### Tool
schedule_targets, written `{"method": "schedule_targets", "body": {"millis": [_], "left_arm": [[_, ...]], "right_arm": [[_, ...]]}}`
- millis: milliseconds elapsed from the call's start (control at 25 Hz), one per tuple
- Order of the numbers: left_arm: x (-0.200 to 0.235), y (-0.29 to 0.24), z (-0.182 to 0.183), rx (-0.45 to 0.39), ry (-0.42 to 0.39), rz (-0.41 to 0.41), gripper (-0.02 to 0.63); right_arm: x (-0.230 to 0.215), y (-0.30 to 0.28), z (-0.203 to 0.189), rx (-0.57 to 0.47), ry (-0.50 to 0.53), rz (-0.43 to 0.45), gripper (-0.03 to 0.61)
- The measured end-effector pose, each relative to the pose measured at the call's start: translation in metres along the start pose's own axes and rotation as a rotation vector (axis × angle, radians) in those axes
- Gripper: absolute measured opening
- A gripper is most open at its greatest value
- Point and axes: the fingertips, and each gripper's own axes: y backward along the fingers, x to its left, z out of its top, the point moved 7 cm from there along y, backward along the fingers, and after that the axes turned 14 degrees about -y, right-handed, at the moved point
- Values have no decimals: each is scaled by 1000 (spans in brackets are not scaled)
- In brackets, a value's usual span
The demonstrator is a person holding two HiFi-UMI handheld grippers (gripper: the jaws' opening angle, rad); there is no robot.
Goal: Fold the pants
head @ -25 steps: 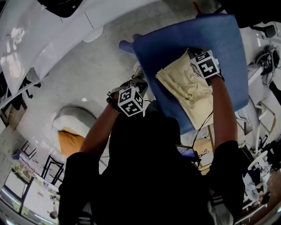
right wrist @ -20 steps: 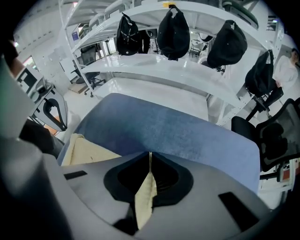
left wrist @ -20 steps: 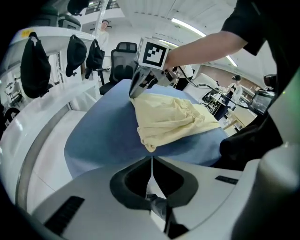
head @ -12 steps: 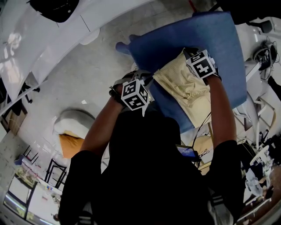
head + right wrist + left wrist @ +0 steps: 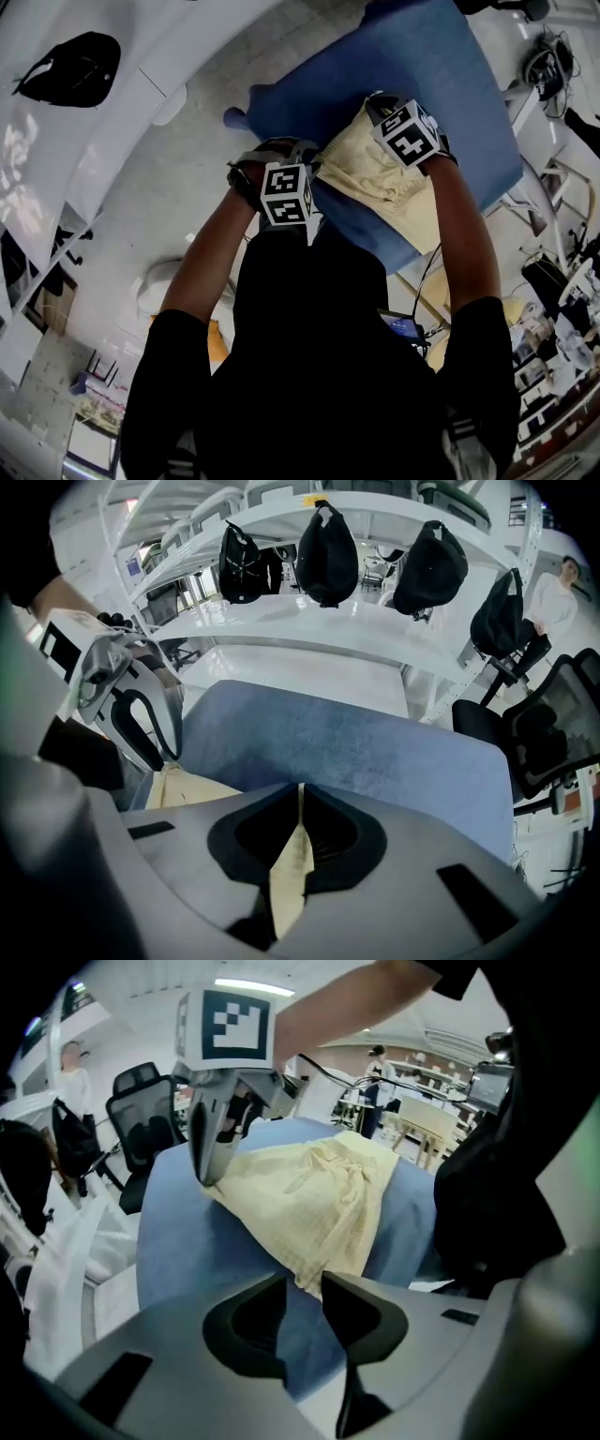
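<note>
The pale yellow pants lie folded on a blue-covered table. My right gripper is at their far corner, and in the right gripper view it is shut on a fold of yellow cloth pinched between the jaws. My left gripper is at the near left edge of the pants. In the left gripper view its jaws have just been opening and stand apart. A corner of the pants hangs at the gap, and the pads do not press on it.
White shelves hung with black bags stand behind the table. Black office chairs flank it. A black bag lies on a white shelf at the upper left. People stand in the background.
My left gripper has moved right, up to the pants' near edge, and has rolled so its marker cube faces differently. The right gripper has kept its place on the far corner.
</note>
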Motion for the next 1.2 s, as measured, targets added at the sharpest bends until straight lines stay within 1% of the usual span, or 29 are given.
{"method": "schedule_targets", "body": {"millis": [120, 280, 360, 440, 520, 600, 680, 840, 1040, 1160, 1200], "left_arm": [[6, -4, 2, -2, -90, -70, 130], [11, -9, 1, -14, -153, -162, 110], [12, -11, 2, -16, -170, -194, 89], [13, -12, 5, -15, -179, -212, 50], [12, -12, 8, -13, -170, -219, 38], [12, -10, 7, -21, -133, -221, 35], [13, -7, 5, -35, -75, -204, 34], [6, 6, 0, -59, 48, -140, 34], [-9, 26, -3, -78, 155, -51, 30], [-25, 31, -8, -86, 251, -42, 29], [-33, 30, -10, -79, 267, -44, 26]], "right_arm": [[0, 2, 0, 10, -21, -13, 21], [0, 2, 1, 11, -41, -17, 21], [-2, 4, 1, 9, -55, -22, 21], [-4, 6, -1, 7, -66, -26, 21], [-6, 8, -2, 9, -74, -28, 21], [-7, 6, -3, 16, -69, -35, 21], [-11, 3, -3, 22, -61, -54, 21], [-11, 2, 0, 26, -56, -86, 21], [-12, 7, 5, 35, -16, -131, 21], [-14, 8, 8, 26, -32, -143, 21], [-14, 8, 8, 21, -38, -148, 21]]}}
